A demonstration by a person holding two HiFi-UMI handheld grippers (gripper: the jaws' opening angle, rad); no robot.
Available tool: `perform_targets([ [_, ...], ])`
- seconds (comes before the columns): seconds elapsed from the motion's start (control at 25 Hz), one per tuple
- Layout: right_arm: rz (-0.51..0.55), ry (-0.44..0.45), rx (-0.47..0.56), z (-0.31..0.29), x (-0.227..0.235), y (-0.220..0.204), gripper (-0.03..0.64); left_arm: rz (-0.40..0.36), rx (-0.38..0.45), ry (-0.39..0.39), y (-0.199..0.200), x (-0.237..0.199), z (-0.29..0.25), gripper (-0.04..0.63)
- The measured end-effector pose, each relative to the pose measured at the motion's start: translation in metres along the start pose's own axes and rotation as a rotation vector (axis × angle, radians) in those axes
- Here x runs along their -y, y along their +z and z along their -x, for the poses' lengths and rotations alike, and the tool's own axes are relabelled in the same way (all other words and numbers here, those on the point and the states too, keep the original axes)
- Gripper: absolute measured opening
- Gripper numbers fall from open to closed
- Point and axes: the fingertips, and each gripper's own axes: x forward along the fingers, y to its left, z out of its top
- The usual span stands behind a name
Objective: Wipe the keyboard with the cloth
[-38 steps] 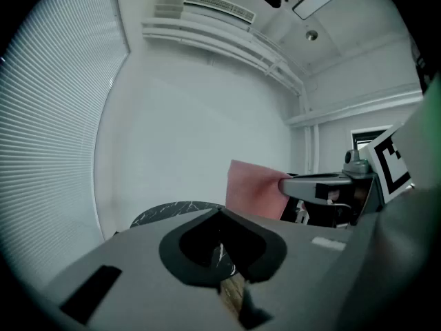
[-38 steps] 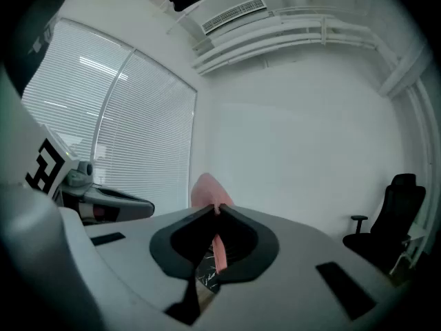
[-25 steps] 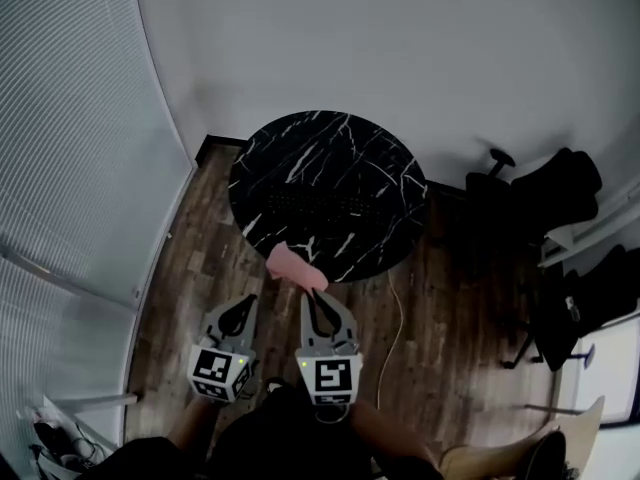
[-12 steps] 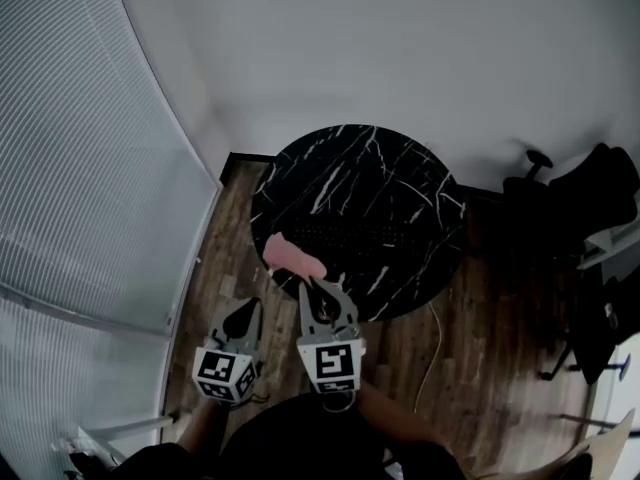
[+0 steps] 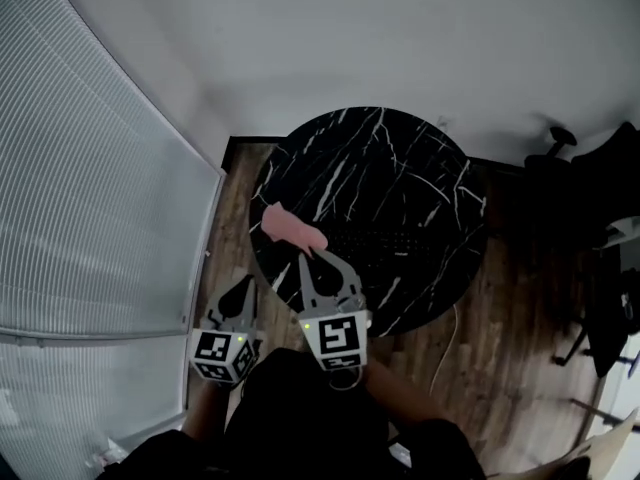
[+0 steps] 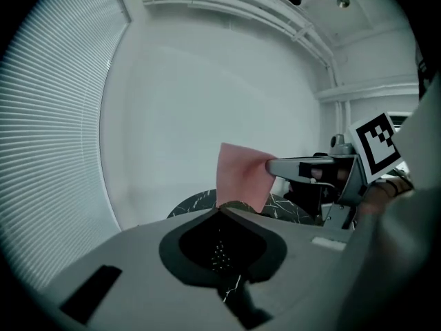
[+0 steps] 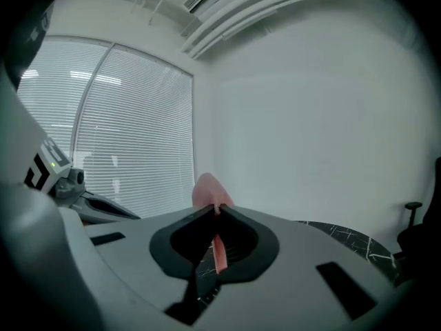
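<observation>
A round black marble table (image 5: 400,158) stands ahead, and a dark keyboard (image 5: 390,240) lies faintly visible near its front half. My right gripper (image 5: 308,252) is shut on a pink cloth (image 5: 289,226), which hangs over the table's left front edge. The right gripper view shows the cloth (image 7: 209,190) pinched between the closed jaws of that gripper (image 7: 216,209). My left gripper (image 5: 246,282) is shut and holds nothing, lower and to the left over the floor. From the left gripper view its own tips (image 6: 219,209) meet, with the cloth (image 6: 240,174) beyond them.
White window blinds (image 5: 90,188) run along the left. Dark office chairs (image 5: 610,218) stand at the right. A pale cable (image 5: 448,333) trails across the wooden floor (image 5: 500,348) from the table's front edge. A white wall (image 5: 350,38) lies behind the table.
The table has drawn closer and shifted right in the head view. The right gripper has carried the cloth forward over the table's left front edge. The left gripper stays shut.
</observation>
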Motion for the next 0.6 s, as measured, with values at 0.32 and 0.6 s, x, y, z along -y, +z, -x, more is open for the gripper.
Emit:
perform_targets([
  [0.32, -0.005, -0.049, -0.134, -0.076, 0.019, -0.036, 0.005, 0.016, -0.053, -0.086, -0.002, -0.045, -0.07, 0.0],
  [0.6, 0.008, -0.111, -0.498, -0.139, 0.018, -0.153, 0.005, 0.066, -0.159, -0.234, -0.043, -0.104, -0.142, 0.0],
])
